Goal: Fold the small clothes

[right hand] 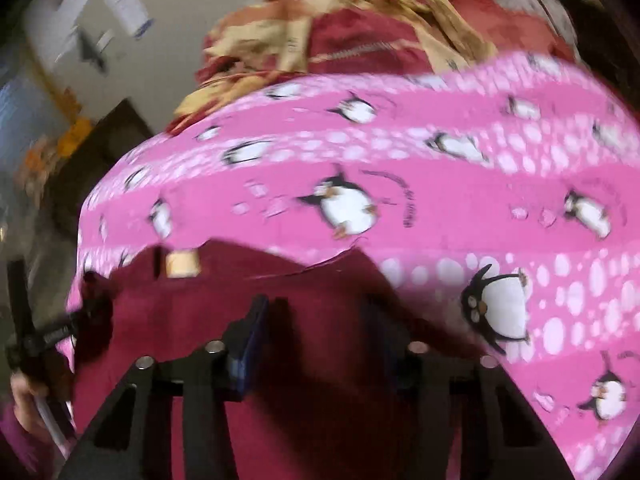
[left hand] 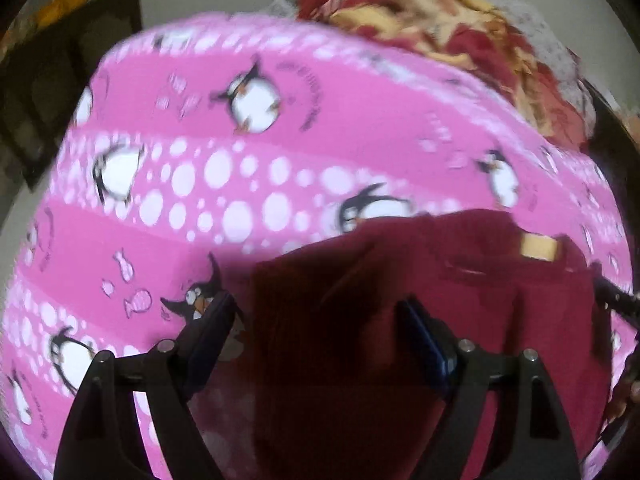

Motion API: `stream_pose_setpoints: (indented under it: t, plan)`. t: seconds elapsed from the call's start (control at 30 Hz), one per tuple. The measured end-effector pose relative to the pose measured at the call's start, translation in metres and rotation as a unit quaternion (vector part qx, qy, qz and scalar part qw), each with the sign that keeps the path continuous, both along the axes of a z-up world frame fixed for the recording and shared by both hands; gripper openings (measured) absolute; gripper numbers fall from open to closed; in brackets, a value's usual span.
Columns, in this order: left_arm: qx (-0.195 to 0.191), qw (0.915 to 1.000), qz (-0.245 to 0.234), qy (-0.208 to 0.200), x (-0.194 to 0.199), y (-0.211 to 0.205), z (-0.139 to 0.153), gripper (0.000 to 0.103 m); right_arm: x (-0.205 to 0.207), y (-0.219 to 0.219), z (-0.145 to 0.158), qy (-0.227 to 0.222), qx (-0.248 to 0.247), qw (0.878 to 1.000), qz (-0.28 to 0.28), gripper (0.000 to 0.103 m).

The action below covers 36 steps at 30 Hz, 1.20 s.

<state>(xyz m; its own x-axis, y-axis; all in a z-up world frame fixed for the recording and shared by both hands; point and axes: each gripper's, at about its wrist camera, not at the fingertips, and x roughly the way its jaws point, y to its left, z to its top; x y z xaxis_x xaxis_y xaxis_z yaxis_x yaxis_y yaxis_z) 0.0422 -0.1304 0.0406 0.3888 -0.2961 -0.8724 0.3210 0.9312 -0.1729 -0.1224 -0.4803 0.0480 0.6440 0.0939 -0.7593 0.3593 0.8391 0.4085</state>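
A dark maroon garment (left hand: pixel 460 280) with a small tan label (left hand: pixel 538 246) lies on a pink penguin-print sheet (left hand: pixel 240 160). My left gripper (left hand: pixel 316 308) is open, its fingers spread over the garment's left part. In the right wrist view the same garment (right hand: pixel 200 304) and label (right hand: pixel 182 266) show. My right gripper (right hand: pixel 320 312) is open over the garment's right part, its right finger blurred against the dark cloth. The left gripper shows at the left edge of the right wrist view (right hand: pixel 60 332).
A heap of red and yellow patterned cloth (left hand: pixel 440 20) lies beyond the sheet's far edge; it also shows in the right wrist view (right hand: pixel 340 32). A dark wooden door (left hand: pixel 60 80) and pale wall stand at the left. The pink sheet (right hand: pixel 480 200) stretches right.
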Motion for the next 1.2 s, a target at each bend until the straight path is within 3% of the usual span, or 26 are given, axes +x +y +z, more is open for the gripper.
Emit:
stream_pose_setpoints:
  t: [0.07, 0.13, 0.2, 0.4, 0.53, 0.63, 0.73, 0.9, 1.07, 1.2]
  plan:
    - [-0.026, 0.9996, 0.006, 0.012, 0.0, 0.009, 0.001, 0.082, -0.011, -0.002, 0.011, -0.01, 0.021, 1.0, 0.009, 0.05]
    - [-0.032, 0.9995, -0.003, -0.007, -0.011, 0.02, 0.013, 0.082, -0.033, 0.001, 0.025, -0.013, 0.017, 0.999, 0.024, 0.057]
    - [-0.046, 0.9983, -0.028, -0.022, -0.028, 0.031, 0.026, 0.082, -0.066, 0.006, 0.036, -0.015, 0.014, 0.999, 0.041, 0.07]
    - [-0.088, 0.9906, -0.1, -0.029, -0.093, 0.071, 0.051, 0.082, -0.138, 0.03, 0.022, 0.023, 0.034, 0.997, 0.07, 0.071]
    - [-0.107, 0.9862, -0.126, 0.012, -0.123, 0.095, 0.034, 0.082, -0.158, 0.049, 0.003, 0.034, 0.047, 0.995, 0.082, 0.071]
    - [-0.086, 0.9854, -0.146, 0.016, -0.14, 0.098, 0.023, 0.082, -0.159, 0.057, -0.007, 0.037, 0.06, 0.994, 0.082, 0.071]
    - [-0.093, 0.9783, -0.184, 0.016, -0.154, 0.099, 0.017, 0.082, -0.155, 0.062, -0.008, 0.031, 0.05, 0.995, 0.079, 0.069]
    - [-0.065, 0.971, -0.23, 0.007, -0.162, 0.091, 0.004, 0.082, -0.152, 0.063, -0.011, 0.034, 0.036, 0.996, 0.072, 0.048]
    - [-0.058, 0.9631, -0.263, 0.002, -0.165, 0.091, 0.002, 0.082, -0.156, 0.059, -0.011, 0.033, 0.048, 0.996, 0.061, 0.045]
    - [-0.044, 0.9522, -0.302, 0.011, -0.161, 0.078, -0.004, 0.066, -0.157, 0.061, -0.008, 0.036, 0.041, 0.997, 0.062, 0.046]
